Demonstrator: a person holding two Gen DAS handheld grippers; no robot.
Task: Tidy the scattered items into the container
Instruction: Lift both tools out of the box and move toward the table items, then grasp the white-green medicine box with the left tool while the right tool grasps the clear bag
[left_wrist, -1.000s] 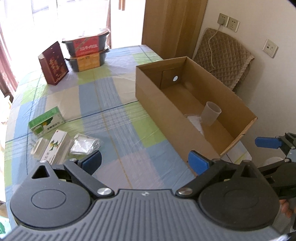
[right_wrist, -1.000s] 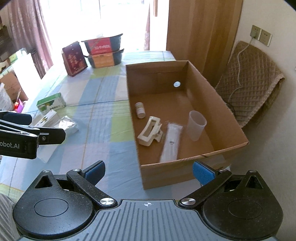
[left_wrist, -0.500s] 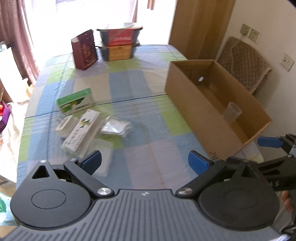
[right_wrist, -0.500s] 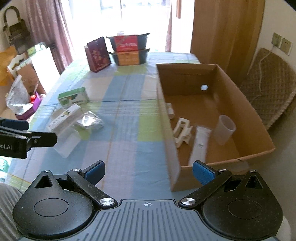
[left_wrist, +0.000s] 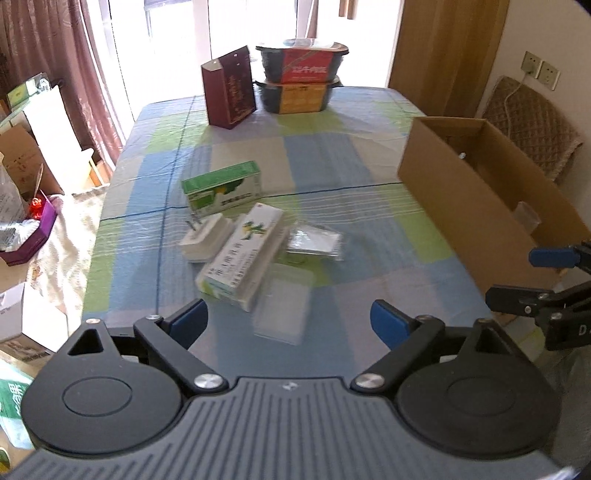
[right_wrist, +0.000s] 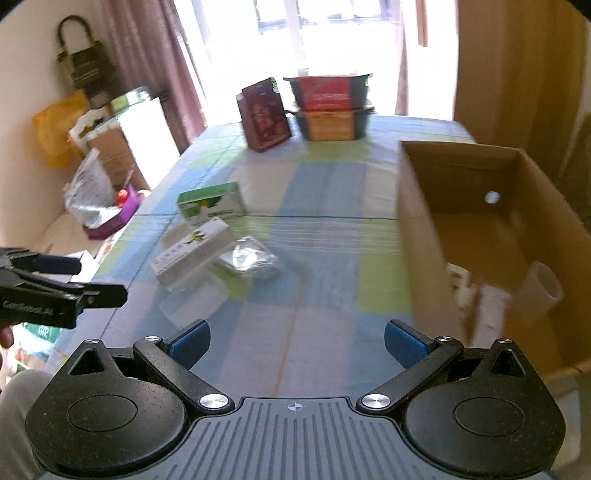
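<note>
L gripper (left_wrist: 290, 321) hangs over the near edge of the table (left_wrist: 369, 206), jaws spread wide w/ nothing between them; R gripper (right_wrist: 297, 341) likewise spread and empty. Going L to R across the checked cloth: small white block (left_wrist: 205, 240), green box (left_wrist: 221, 188) behind it, long white-green carton (left_wrist: 242, 258) lying partly over a clear plastic case (left_wrist: 284, 310), then a crinkly clear packet (left_wrist: 314, 242), all bunched close or touching and well apart from the cardboard box (left_wrist: 461, 199) at the R side. That box already holds a clear cup (right_wrist: 541, 291) and some white bits, blurred. So part of the clutter sits inside, part outside. Risks, as I judge: the carton overlaps the case, so gripping either could drag or flip the other; the case and packet are see-through and slick, so jaws may misjudge edges or slip; the box wall is tall, so a low carry could clip the rim and shove it toward the table edge.
</note>
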